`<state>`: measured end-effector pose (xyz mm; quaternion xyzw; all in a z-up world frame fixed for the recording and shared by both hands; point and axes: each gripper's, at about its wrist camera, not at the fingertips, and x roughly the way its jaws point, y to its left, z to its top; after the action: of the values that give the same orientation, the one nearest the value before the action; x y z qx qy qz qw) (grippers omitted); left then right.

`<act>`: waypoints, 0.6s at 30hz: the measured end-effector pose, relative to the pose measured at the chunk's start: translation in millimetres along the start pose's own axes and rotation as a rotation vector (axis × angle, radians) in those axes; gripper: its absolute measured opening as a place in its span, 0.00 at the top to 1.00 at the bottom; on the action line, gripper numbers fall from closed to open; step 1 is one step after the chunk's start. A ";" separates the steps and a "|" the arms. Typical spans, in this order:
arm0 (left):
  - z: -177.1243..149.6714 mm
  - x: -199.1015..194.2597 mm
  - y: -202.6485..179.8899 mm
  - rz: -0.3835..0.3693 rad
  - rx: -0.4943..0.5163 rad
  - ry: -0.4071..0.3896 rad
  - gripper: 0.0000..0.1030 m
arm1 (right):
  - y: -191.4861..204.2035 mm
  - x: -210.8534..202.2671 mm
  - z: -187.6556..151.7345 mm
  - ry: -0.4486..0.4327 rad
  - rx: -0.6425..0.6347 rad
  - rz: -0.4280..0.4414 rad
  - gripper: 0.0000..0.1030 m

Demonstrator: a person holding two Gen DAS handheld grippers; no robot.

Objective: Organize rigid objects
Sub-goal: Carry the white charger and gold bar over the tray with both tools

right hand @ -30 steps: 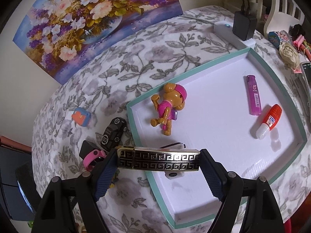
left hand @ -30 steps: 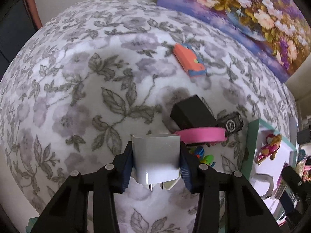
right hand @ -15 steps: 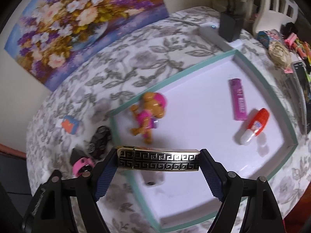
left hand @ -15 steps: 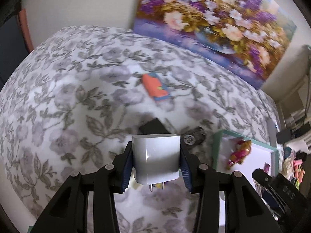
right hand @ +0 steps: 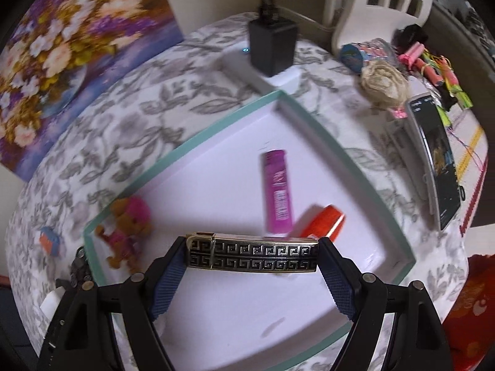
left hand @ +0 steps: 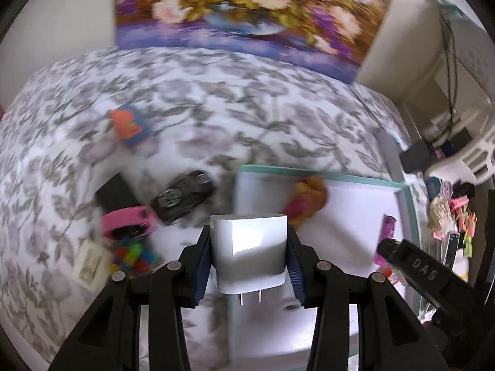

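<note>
My left gripper (left hand: pixel 249 247) is shut on a white plug adapter (left hand: pixel 249 250), prongs down, held above the near left edge of the teal-rimmed white tray (left hand: pixel 402 191). My right gripper (right hand: pixel 252 256) is shut on a black-and-gold patterned lighter (right hand: pixel 252 256), held crosswise over the tray (right hand: pixel 182 150). In the tray lie a toy dog figure (right hand: pixel 126 228), a pink lighter (right hand: pixel 277 194) and a red-capped tube (right hand: pixel 324 222). On the cloth left of the tray lie a black toy car (left hand: pixel 185 194), a pink band (left hand: pixel 126 219), a black box (left hand: pixel 116 191) and an orange-blue block (left hand: pixel 130 123).
A floral painting (left hand: pixel 247 9) leans at the back. A power strip with a black charger (right hand: pixel 272 46) sits behind the tray. A phone (right hand: pixel 436 160), twine ball (right hand: pixel 383 83) and small clutter lie right of the tray. Coloured beads (left hand: pixel 133 253) and a beige card (left hand: pixel 89 262) lie near the pink band.
Both grippers have swung right with their loads. The left now hangs over the tray's left edge; the right has moved further over the tray toward the pink lighter and red tube.
</note>
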<state>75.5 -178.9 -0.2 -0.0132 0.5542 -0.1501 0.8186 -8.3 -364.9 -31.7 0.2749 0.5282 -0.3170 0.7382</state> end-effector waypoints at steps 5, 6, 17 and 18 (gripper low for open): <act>-0.9 10.4 -29.7 -0.037 0.063 0.007 0.56 | -10.5 1.9 3.2 0.014 0.022 0.006 0.18; -1.5 12.8 -31.4 -0.040 0.067 0.007 0.56 | -11.8 2.1 4.3 0.012 0.020 -0.003 0.18; -7.7 29.9 -35.3 -0.060 0.077 0.034 0.56 | -20.0 11.2 7.0 0.031 0.014 -0.025 0.18; -8.1 30.2 -35.3 -0.063 0.075 0.037 0.56 | -20.1 12.1 6.4 0.035 0.012 -0.026 0.18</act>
<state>70.2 -219.2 -23.9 0.0028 0.5626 -0.1966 0.8030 -16.8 -384.9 -42.8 0.2780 0.5428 -0.3249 0.7229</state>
